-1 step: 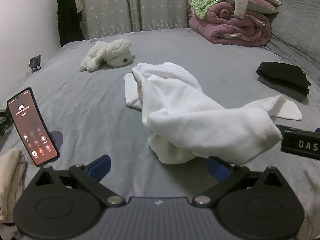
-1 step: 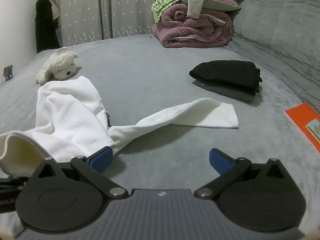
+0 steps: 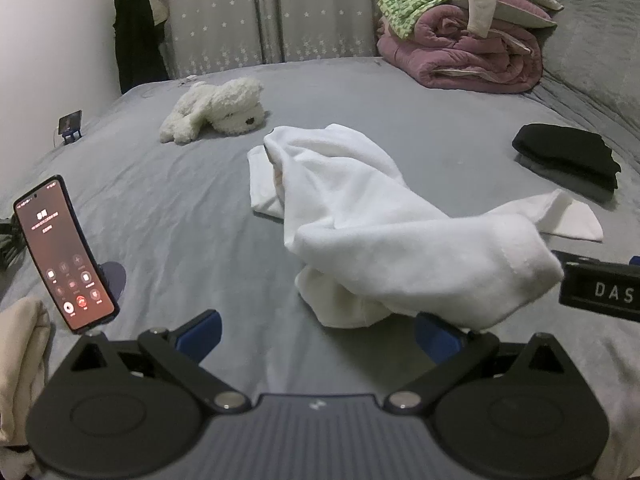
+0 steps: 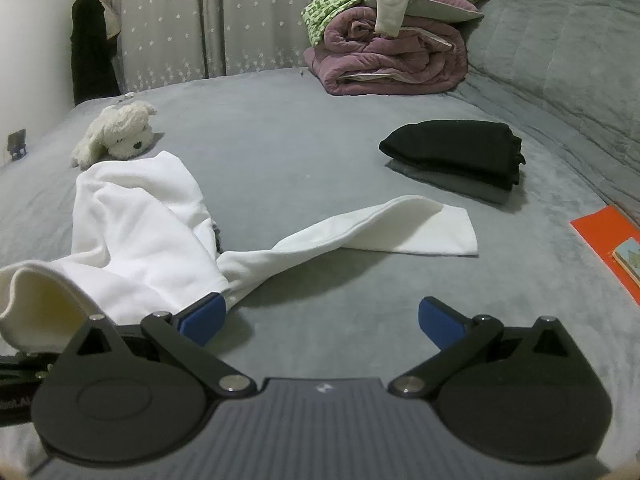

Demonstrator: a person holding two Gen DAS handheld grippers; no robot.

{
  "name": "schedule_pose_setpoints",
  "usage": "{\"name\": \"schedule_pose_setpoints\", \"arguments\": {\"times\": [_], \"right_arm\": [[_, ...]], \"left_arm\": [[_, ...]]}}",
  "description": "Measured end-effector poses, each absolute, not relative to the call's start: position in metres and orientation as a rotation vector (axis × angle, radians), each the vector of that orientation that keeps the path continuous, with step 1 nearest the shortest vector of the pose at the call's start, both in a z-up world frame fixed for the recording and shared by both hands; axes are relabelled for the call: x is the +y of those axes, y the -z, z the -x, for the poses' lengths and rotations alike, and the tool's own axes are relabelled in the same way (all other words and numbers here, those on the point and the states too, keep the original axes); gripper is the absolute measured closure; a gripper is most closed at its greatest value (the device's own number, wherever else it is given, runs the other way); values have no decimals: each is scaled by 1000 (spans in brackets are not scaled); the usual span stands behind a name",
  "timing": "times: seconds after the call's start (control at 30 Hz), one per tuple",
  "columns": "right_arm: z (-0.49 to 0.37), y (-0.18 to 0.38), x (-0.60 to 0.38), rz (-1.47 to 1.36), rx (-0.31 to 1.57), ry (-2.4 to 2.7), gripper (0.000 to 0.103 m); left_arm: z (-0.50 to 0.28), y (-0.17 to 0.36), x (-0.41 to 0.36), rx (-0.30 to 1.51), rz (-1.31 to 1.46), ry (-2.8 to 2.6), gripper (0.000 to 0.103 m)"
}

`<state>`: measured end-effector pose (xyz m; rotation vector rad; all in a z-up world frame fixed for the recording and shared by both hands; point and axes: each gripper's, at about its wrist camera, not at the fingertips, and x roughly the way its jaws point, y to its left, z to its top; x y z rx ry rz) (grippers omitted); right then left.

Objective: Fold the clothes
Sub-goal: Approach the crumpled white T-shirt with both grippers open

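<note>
I see the crumpled white fleece garment (image 3: 384,236) lying unfolded mid-bed on the grey bed cover (image 3: 168,208), one sleeve stretched toward the folded black clothes stack (image 4: 456,152). My left gripper (image 3: 318,330) is spread wide w/ nothing between the blue pads, garment's near hem just ahead of it. My right gripper (image 4: 320,320) is also wide, empty, garment touching its left pad. White plush dog toy (image 3: 216,110) sits behind the garment; rolled mauve quilt pile (image 4: 392,56) far back. Lit smartphone on stand (image 3: 66,256) left of garment.
</note>
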<state>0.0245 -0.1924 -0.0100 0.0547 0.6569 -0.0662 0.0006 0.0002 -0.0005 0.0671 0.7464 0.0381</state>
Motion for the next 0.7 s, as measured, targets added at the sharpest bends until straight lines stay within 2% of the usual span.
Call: {"name": "schedule_pose_setpoints", "arguments": {"times": [0.7], "right_arm": [[-26, 13, -189, -43, 674, 66, 0]], "left_arm": [[-4, -1, 4, 742, -21, -55, 0]]}}
